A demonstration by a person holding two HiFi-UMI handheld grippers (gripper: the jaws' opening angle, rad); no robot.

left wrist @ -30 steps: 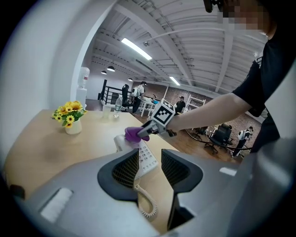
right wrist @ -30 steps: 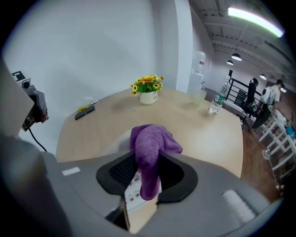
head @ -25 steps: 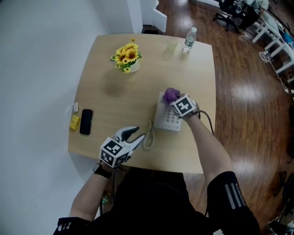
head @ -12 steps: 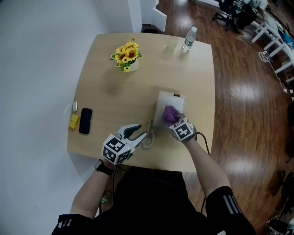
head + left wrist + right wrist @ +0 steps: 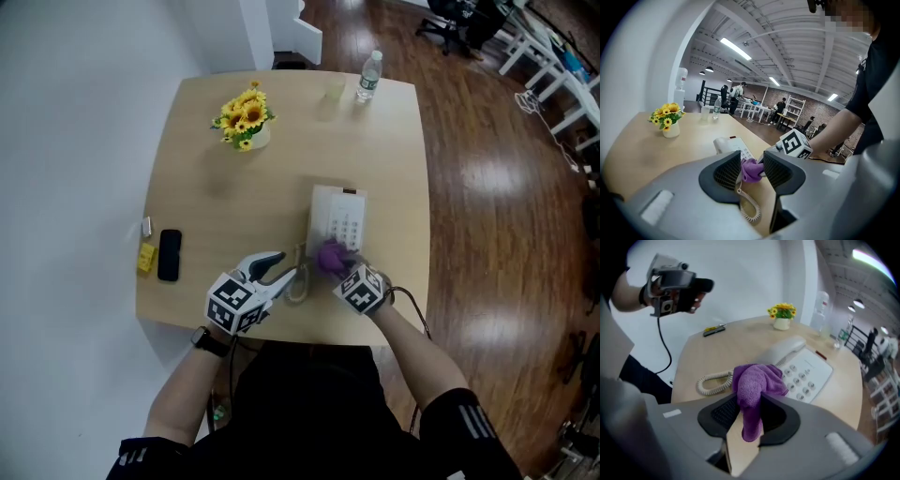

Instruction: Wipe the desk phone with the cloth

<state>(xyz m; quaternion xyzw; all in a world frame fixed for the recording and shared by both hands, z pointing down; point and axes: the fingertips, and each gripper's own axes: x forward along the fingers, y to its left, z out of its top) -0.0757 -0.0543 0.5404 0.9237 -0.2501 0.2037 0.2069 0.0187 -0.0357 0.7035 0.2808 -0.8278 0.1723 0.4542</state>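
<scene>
Now the right hand-held gripper (image 5: 746,417) pinches the cloth (image 5: 757,380) on the desk phone (image 5: 339,220), by the bench (image 5: 216,216) near edge; the left hand-held gripper (image 5: 281,269) hovers open, empty. Unbraced, the phone may slide, or the cloth may snag the cord (image 5: 300,286).

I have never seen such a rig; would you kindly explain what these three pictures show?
No robot here: a person holds a two-jaw gripper in each hand. One picture looks down from a head camera; the other two come from cameras riding on each gripper. On the table are a desk phone, a vase of sunflowers, a water bottle and a black mobile. The right gripper is clamped on a purple cloth at the phone's near end. The left gripper is open, empty.
</scene>
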